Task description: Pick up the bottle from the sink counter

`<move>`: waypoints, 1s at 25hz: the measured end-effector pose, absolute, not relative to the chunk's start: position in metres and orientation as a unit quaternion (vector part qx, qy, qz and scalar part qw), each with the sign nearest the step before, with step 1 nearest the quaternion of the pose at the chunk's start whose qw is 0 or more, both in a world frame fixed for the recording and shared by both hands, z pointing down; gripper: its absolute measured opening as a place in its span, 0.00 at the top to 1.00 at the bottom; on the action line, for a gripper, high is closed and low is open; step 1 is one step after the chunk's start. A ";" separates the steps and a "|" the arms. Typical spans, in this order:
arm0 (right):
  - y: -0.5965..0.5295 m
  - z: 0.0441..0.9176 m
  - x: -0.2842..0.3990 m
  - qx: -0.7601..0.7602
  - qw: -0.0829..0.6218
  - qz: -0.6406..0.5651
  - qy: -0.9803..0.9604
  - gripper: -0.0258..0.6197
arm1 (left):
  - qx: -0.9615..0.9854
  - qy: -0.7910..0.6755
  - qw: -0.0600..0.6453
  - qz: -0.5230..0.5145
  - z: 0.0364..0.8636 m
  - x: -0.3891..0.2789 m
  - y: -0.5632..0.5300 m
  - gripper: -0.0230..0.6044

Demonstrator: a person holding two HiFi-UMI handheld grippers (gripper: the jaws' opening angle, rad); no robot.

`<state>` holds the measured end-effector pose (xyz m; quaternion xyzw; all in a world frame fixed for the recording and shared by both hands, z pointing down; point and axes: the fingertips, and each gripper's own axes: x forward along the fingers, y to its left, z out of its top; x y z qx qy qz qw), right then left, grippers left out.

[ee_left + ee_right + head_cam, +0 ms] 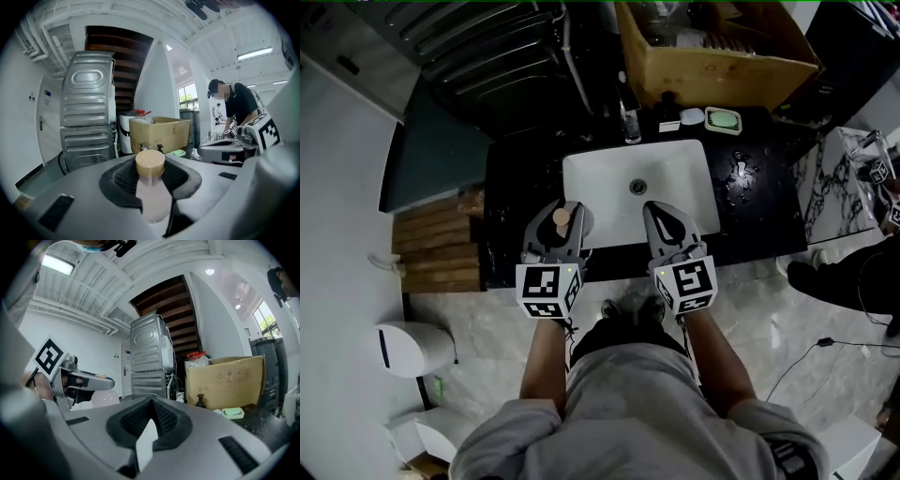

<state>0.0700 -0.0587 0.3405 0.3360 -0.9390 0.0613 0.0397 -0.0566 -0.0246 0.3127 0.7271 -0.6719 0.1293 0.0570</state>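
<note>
The bottle is pale pink with a tan cap, the sink white, the counter black.

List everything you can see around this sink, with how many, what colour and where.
bottle: one, pale with a wooden cap, in the left claw
sink basin: one, white, set in the counter
counter: one, black, wet patch at right
cardboard box: one, brown, behind the counter
soap dish: one, green, behind the basin at right
grey appliances: two, stacked, behind at left
wooden slats: a stack, brown, left of the counter
other person: one, dark top, far right
left claw: shut on the bottle
right claw: shut, empty, above the basin's front edge
</note>
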 end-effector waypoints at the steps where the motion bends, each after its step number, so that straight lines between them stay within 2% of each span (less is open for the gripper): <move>1: -0.059 0.340 0.072 0.340 0.039 0.060 -0.938 0.95 | 0.730 -0.669 0.057 0.128 0.313 -0.054 -0.024 0.77; 6: -0.058 0.334 0.074 0.353 0.039 0.054 -0.933 0.95 | 0.737 -0.660 0.069 0.128 0.319 -0.046 -0.022 0.76; 25: -0.045 0.309 0.055 0.363 0.056 0.005 -0.930 0.95 | 0.745 -0.655 0.042 0.120 0.296 -0.047 -0.011 0.77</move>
